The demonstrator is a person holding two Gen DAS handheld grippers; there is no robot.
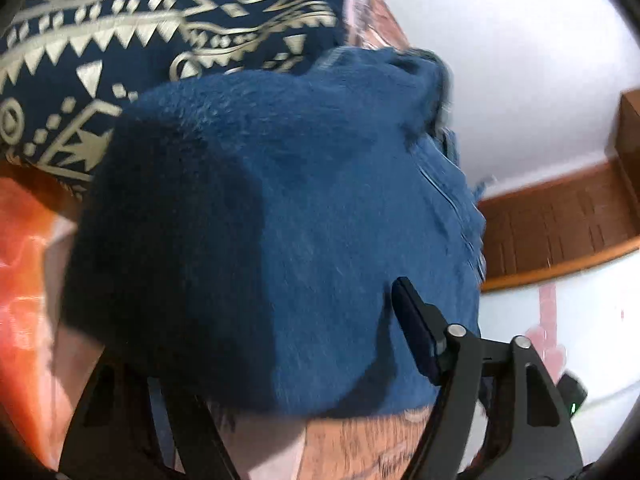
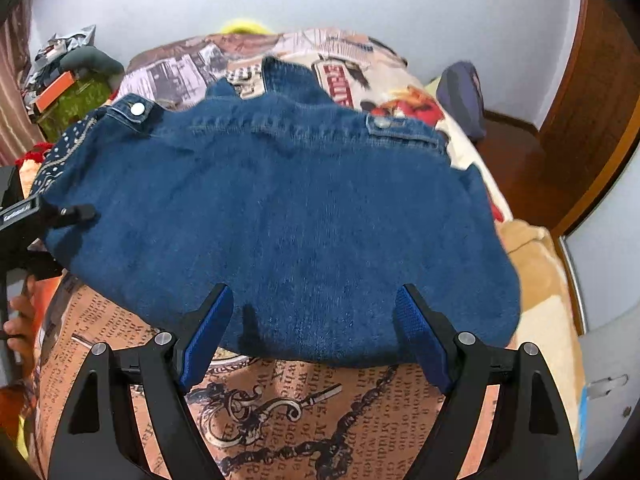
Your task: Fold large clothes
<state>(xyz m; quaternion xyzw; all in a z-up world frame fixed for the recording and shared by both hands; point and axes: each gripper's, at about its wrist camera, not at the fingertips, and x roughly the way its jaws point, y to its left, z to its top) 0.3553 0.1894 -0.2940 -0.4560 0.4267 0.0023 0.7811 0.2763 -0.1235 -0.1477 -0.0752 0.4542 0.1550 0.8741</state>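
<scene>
1. The right gripper stands released at the near hem of the jacket, its blue pads wide apart with the denim edge between them but not pinched. To do this step well, I judge it should slide under the hem first, so that it takes every layer, and only then close.

2. The jacket lies on the bed, over a newsprint-pattern sheet, partly folded into a broad blue block with its back upward. Its near hem bows toward the right-wrist camera, so a grip near the middle alone would likely let the corners sag.

3. The left gripper reaches in at the jacket's left edge. In its own view only one finger shows clearly; the other is buried under dark denim, so I cannot tell whether the cloth is clenched or merely draped over it. That grip should be made sure before anything is lifted.

4. Both hands should then carry the hem evenly toward the collar, keeping the fold line straight and the cloth taut between them.

5. Farther off, two snap tabs mark the waistband or shoulder line; they serve as an alignment target.

6. A patterned cloth lies beyond the jacket in the left view; keep the fold clear of it.
</scene>
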